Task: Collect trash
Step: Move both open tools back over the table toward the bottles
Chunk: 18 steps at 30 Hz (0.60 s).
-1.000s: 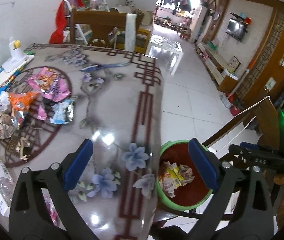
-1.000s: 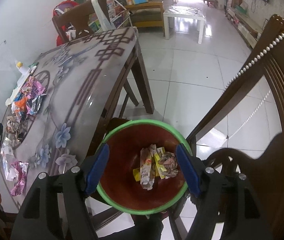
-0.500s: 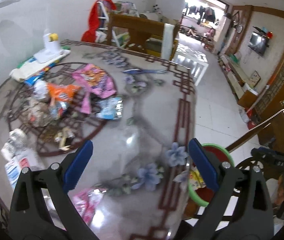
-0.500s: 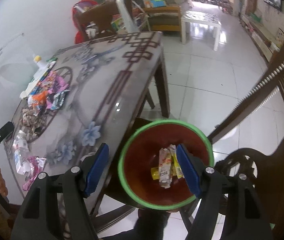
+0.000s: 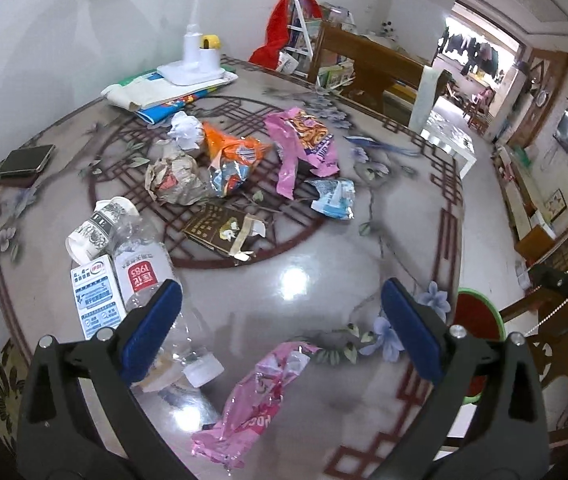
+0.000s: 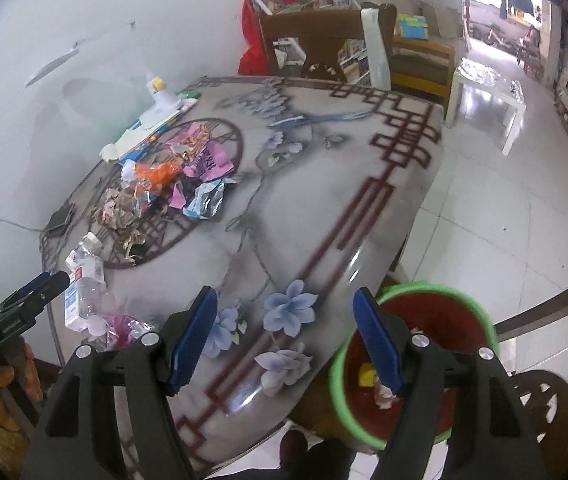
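My left gripper (image 5: 280, 332) is open and empty above the near part of the patterned table (image 5: 324, 272). Just below it lie a pink wrapper (image 5: 252, 400) and a clear plastic bottle (image 5: 152, 292). Further back lies a heap of wrappers and crumpled paper (image 5: 240, 160). My right gripper (image 6: 284, 336) is open and empty over the table's near edge, beside the green-rimmed red bin (image 6: 416, 360), which holds some wrappers. The bin also shows in the left wrist view (image 5: 480, 320). The left gripper shows in the right wrist view (image 6: 40, 284).
A white carton (image 5: 96, 300) and a paper cup (image 5: 100, 224) lie left of the bottle. A phone (image 5: 24, 160) and a white lamp base on books (image 5: 192, 68) stand at the back. A wooden chair (image 6: 544, 320) stands by the bin.
Both grippers have swung left, away from the bin and over the table. The left one now faces the trash heap; the bin has slid to the right edge of both views.
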Motion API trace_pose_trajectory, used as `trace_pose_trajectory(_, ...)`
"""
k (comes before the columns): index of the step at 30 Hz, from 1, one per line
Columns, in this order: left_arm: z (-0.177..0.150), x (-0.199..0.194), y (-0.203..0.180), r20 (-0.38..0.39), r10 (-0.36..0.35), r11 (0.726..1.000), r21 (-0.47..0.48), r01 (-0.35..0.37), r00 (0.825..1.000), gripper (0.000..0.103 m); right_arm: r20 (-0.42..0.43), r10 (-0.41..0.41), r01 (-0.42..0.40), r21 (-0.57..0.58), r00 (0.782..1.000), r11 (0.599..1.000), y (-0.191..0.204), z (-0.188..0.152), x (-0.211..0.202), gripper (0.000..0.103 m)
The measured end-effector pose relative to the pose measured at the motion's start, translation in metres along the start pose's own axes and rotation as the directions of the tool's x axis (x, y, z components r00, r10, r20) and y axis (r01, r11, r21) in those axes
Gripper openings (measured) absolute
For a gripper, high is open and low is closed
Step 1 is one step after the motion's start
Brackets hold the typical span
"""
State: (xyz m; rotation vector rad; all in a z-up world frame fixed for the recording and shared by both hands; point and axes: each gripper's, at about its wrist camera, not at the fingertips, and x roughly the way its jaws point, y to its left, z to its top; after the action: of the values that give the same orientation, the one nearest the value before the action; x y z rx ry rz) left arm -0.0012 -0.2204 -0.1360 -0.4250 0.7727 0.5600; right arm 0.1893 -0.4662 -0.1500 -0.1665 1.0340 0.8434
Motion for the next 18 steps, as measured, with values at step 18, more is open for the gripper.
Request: trace_pose_trajectory(18, -0.019, -0.003, 0.063, -0.017, 0.161, 0.983, -0.086, -0.161, 0.987, 0.098, -0.096, 0.19, -0.202, -0.136, 0.977, 0.97, 0.106, 0.013, 0.059, 0.074)
